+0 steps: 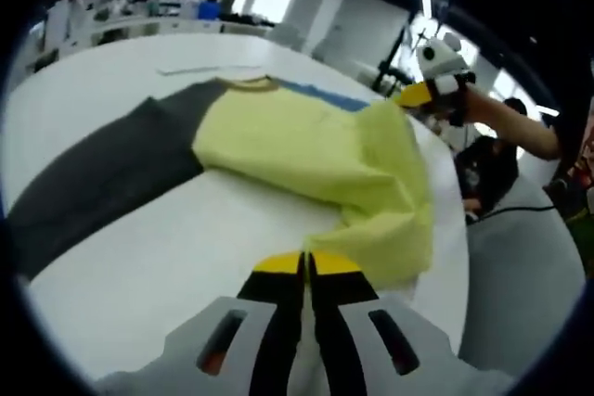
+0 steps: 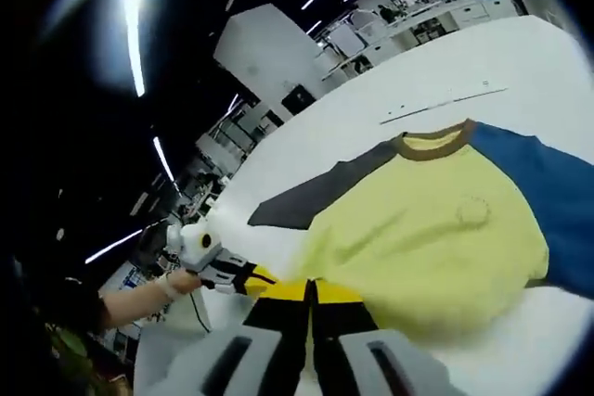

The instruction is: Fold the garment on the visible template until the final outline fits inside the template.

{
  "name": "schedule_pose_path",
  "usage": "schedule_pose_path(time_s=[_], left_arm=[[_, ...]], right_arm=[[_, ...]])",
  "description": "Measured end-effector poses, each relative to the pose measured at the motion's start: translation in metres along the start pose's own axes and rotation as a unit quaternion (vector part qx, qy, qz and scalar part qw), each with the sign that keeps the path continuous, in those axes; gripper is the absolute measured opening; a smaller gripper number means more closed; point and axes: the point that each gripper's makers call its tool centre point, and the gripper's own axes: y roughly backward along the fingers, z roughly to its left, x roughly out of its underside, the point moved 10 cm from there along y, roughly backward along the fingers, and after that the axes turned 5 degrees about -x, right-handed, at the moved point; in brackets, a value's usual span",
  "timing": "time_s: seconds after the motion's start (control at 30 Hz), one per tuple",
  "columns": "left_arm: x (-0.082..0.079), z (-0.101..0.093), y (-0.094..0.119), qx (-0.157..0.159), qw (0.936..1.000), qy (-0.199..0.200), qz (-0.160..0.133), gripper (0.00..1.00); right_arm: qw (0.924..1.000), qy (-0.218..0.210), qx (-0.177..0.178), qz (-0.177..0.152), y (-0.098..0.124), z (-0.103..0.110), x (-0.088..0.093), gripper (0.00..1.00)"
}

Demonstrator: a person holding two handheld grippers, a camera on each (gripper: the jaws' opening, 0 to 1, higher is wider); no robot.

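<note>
Jaws of the left gripper point(image 1: 307, 264), at the bottom centre of the left gripper view, are pressed together on the hem of the garment point(image 1: 316, 150) — a yellow shirt with a dark grey sleeve and a blue sleeve, spread on the white table point(image 1: 186, 238). At upper right of that view the right gripper point(image 1: 422, 92) pinches another yellow edge. In the right gripper view its own jaws point(image 2: 311, 292) are clamped on the fabric at bottom centre, the shirt fills centre right, and the left gripper enters at lower left — held in a hand point(image 2: 176, 283).
</note>
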Motion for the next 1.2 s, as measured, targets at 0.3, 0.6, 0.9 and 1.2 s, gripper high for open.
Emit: schedule_pose_path(time_s=[0.3,0.6,0.9,1.2], left_arm=[[0.000,0.004,-0.002,-0.006,0.9999,0.013,0.006,0.00],[0.001,0.005,-0.002,-0.008,0.9996,0.026,0.004,0.00],[0.002,0.006,-0.002,-0.009,0.9994,0.032,0.001,0.00],[0.003,0.007,-0.002,-0.010,0.9991,0.040,-0.001,0.00]], right_arm=[[0.9976,-0.049,0.027,0.040,-0.038,-0.027,-0.020,0.00],[0.9959,-0.042,0.049,0.064,-0.055,-0.041,-0.021,0.00],[0.9955,-0.028,0.050,0.076,-0.056,-0.042,-0.020,0.00],[0.9963,0.056,0.024,0.060,-0.039,-0.030,-0.021,0.00]])
